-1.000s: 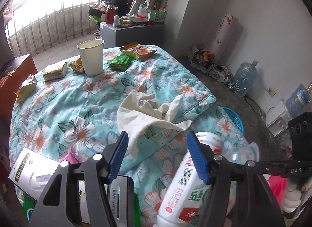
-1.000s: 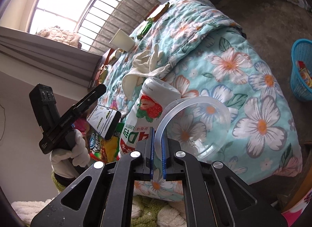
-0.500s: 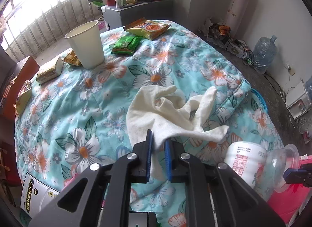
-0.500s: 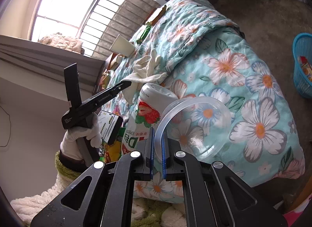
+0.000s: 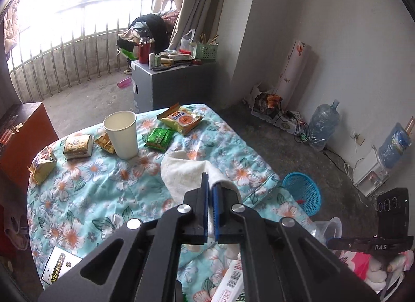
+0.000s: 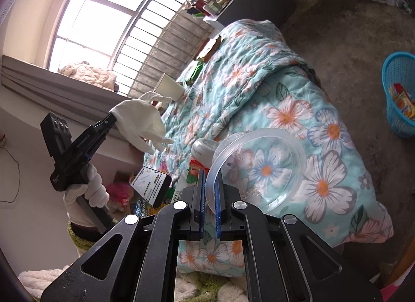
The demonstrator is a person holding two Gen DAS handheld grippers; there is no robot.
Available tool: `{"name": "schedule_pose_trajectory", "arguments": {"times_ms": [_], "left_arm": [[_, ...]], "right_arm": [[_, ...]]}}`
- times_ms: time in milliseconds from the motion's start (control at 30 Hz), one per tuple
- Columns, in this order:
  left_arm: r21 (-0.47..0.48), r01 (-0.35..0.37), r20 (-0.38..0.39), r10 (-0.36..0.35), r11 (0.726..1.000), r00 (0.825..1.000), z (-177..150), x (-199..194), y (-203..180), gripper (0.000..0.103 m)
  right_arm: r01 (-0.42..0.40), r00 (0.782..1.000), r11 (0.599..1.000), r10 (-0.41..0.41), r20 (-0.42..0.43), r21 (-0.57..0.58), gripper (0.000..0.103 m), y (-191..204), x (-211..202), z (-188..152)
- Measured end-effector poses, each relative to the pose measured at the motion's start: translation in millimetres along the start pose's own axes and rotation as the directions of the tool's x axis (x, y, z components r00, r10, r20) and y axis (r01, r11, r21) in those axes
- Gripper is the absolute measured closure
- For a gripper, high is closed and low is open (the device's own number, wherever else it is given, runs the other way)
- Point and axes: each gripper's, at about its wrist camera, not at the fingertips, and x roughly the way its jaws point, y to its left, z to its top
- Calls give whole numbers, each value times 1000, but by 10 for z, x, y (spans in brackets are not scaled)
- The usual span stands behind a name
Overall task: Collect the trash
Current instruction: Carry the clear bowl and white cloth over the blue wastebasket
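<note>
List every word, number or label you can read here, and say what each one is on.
"DAS": on the right gripper, along its side.
"CC" plus Chinese characters: white box, the rest too small.
Barcode digits on the white bottle: blurred.
Snack packet print: unreadable.

Daylight pours in through the barred window (image 5: 64, 16), which is blown out to white glare in both views. The room away from it is dimmer, with soft shadows. Fisheye distortion bends the window bars, and dark vignetting rims every corner. Focus is fairly sharp throughout.
</note>
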Motion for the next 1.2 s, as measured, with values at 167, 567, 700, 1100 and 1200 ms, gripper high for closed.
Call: {"name": "schedule_pose_trajectory", "arguments": {"times_ms": [167,567,700,1100,1200], "left_arm": [[15,138,32,-138,990,990,182,-125,-327,101],[134,403,-174,-379,905,909,456,851,-1830,101],[172,439,-292,-380,882,878,414,1455,-2425,101],[278,426,-494,-253,861,832,123,3155,-3942,101],[293,387,-507,-201,874,838,70,3534,-4150,96]], "right_arm": [[11,995,999,-14,98,30,98,-133,-346,42],[93,936,966,-168,309,242,98,-968,-1339,206],[86,923,936,-204,327,343,98,-1423,-1471,323],[73,936,814,-256,243,576,98,-2825,-1249,906],[58,930,768,-275,246,638,95,-3211,-1180,1100]]}}
